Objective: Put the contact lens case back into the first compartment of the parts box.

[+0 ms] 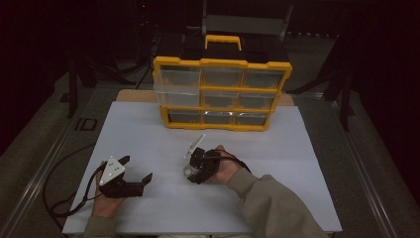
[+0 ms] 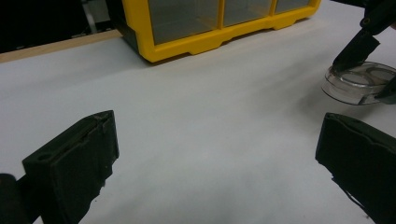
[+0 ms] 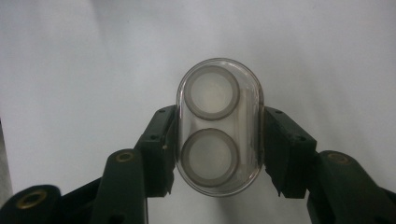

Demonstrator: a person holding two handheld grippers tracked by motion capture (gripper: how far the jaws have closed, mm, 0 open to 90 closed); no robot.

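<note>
On the worktop, high view: right tongs [image 1: 190,171] near the middle, clamped on a small clear case [image 1: 188,170]; left tongs [image 1: 134,170] toward the near left corner, spread wide, holding nothing.
Far edge: yellow drawer organiser [image 1: 221,93], upper-left drawer pulled out.
Left gripper view: jaws parted over bare white worktop [image 2: 210,116]; clear case [image 2: 357,84] off at the right, between the other jaws.
Right gripper view: oval clear case [image 3: 219,126] gripped on both long sides by the tongs [image 3: 218,151]; two grey rings [image 3: 214,92] inside.
</note>
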